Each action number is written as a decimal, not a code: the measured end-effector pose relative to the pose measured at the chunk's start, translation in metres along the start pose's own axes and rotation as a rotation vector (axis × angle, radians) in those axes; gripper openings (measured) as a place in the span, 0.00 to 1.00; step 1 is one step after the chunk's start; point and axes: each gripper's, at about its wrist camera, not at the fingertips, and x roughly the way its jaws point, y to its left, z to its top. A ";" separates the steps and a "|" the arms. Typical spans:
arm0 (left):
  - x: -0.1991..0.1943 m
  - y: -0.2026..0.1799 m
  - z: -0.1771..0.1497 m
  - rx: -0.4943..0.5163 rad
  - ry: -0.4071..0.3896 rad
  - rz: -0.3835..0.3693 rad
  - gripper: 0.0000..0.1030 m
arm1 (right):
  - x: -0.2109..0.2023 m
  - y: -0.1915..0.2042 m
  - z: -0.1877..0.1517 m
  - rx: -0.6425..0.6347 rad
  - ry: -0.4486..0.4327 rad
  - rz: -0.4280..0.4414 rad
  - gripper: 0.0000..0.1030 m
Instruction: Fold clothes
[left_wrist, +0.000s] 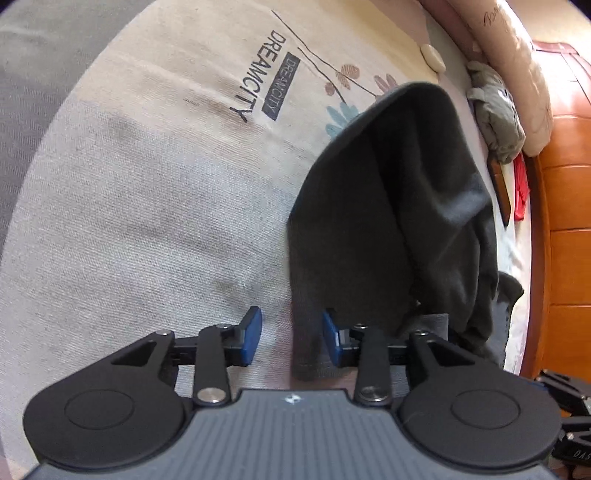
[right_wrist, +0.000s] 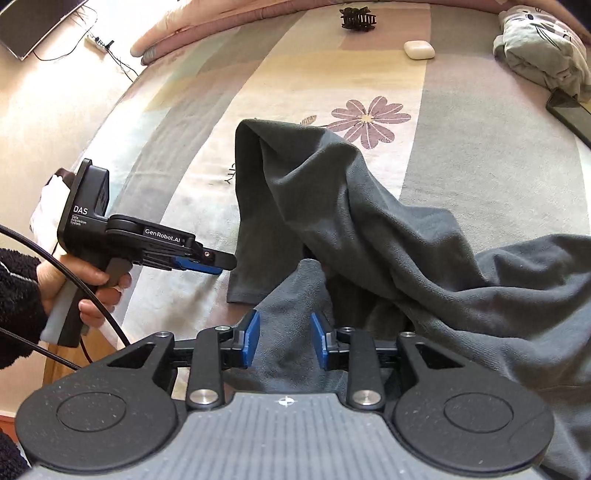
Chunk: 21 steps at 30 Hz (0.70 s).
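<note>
Here the left gripper (left_wrist: 291, 338) has its blue fingers (left_wrist: 252, 334) spread, nothing pinched; the narrow sleeve end (left_wrist: 308, 332) of the dark grey garment (left_wrist: 399, 206) lies in the gap, closer to the right-side pad, and contact is hard to tell. Ahead of and to the right of those fingers the garment rises in a hump over the bed sheet (left_wrist: 147, 221), printed DREAMCITY with flowers. Far ahead right of the fingers: a small cream case (left_wrist: 433, 57), a crumpled grey-green cloth (left_wrist: 495, 114), a red item (left_wrist: 521, 192), and an orange wooden board (left_wrist: 569, 184) along the edge.

Right gripper (right_wrist: 283, 339) also has its fingers (right_wrist: 249, 339) apart, hovering over a lighter grey-blue layer (right_wrist: 291, 314) of fabric that fills the gap between the pads; nothing gripped. Just ahead and to the right of those fingers the dark garment (right_wrist: 369, 214) is bunched up, one sleeve (right_wrist: 255, 206) hanging flat ahead-left toward the sheet (right_wrist: 480, 147). Left of the fingers, the other gripper (right_wrist: 221, 264) shows side-on, held by a hand (right_wrist: 79, 284) with a dark fuzzy sleeve (right_wrist: 18, 295), its tip just beside the sleeve's edge. Far ahead: a black hair claw (right_wrist: 357, 18), the cream case (right_wrist: 419, 49), a grey cat-face cloth (right_wrist: 543, 55), a phone (right_wrist: 570, 114) at far right.
</note>
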 end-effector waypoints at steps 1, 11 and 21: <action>0.002 -0.001 0.000 -0.003 0.000 -0.010 0.38 | 0.000 0.000 0.000 0.004 -0.002 0.002 0.34; 0.015 0.006 -0.001 -0.054 -0.042 -0.155 0.37 | 0.004 0.002 0.005 0.010 -0.019 0.013 0.34; 0.027 0.000 -0.012 -0.037 -0.028 -0.129 0.02 | 0.013 0.011 0.008 0.004 -0.018 0.020 0.34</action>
